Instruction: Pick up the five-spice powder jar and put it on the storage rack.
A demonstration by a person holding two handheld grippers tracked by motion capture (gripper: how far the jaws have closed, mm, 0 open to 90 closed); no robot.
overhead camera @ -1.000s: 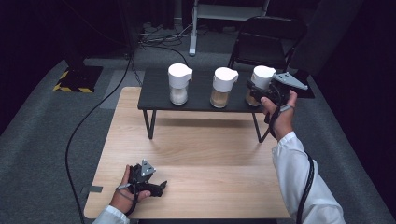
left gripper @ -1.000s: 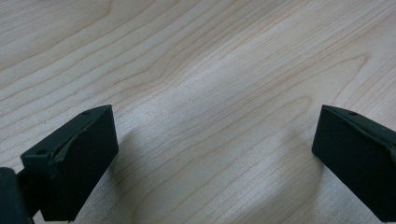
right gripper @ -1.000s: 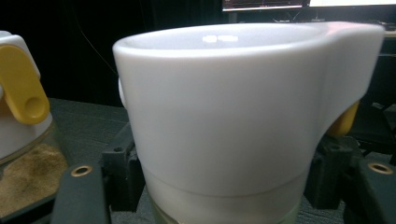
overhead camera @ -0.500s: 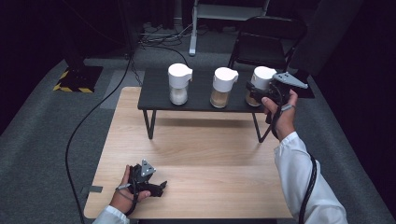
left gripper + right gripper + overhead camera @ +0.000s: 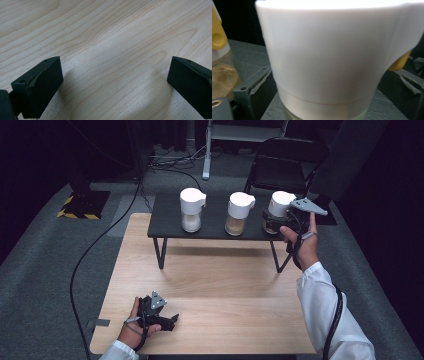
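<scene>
On the dark raised table [image 5: 215, 227] at upper right, the white-lidded jar [image 5: 278, 210] stands between the right tongs [image 5: 274, 219], which have just been spreading; the left tongs [image 5: 167, 321] gape over wood.

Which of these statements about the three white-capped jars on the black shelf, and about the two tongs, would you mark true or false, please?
1. Three jars stand on the black shelf. True.
2. The right tongs sit around the right jar; their jaws have just been opening. True.
3. The left tongs grip the left jar. False: they are open over the bare wooden table.
4. The middle jar lies tipped over. False: it stands upright.
</scene>
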